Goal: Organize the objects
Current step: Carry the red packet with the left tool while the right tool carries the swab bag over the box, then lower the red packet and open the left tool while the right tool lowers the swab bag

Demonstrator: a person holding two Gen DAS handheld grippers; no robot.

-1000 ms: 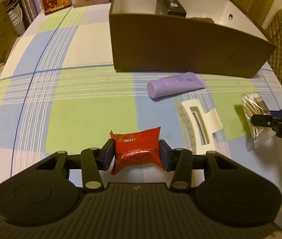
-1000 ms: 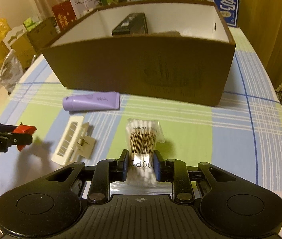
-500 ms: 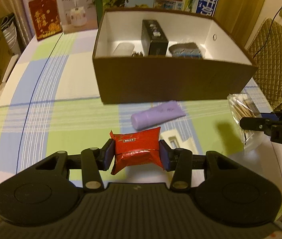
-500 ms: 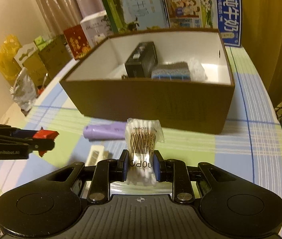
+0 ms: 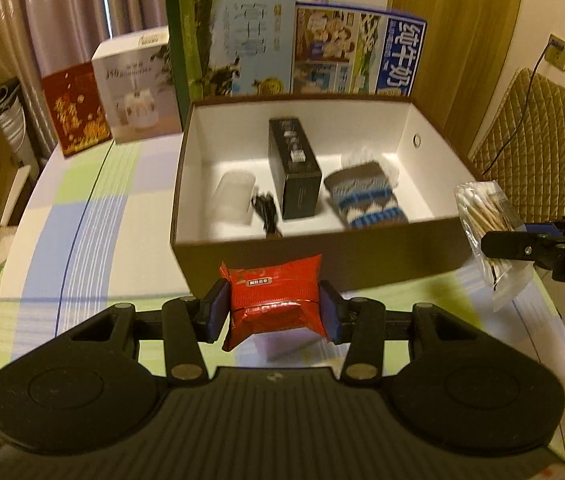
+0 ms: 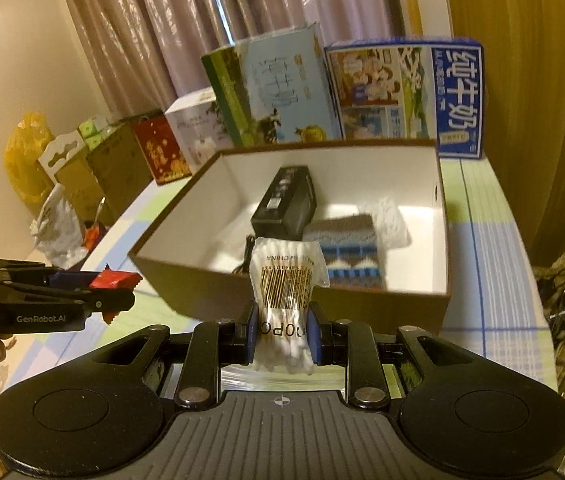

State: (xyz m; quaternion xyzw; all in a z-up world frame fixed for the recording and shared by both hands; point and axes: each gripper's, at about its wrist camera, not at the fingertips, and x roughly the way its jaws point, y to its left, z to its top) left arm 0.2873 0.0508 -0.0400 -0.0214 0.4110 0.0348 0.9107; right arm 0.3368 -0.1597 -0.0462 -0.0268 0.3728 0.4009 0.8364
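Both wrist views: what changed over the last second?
Both grippers rose from the tablecloth and advanced toward the brown box, now looking down into it. The left gripper stays shut on the red packet, the right gripper on the cotton swab bag. Box contents unchanged.

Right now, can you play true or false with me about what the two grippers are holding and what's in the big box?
1. The left gripper holds a red packet. True.
2. The right gripper is empty. False: it grips a bag of cotton swabs.
3. The brown box has a lid on. False: it is open.
4. A black box lies inside it. True.
5. The patterned sock lies on the tablecloth. False: it is inside the box.
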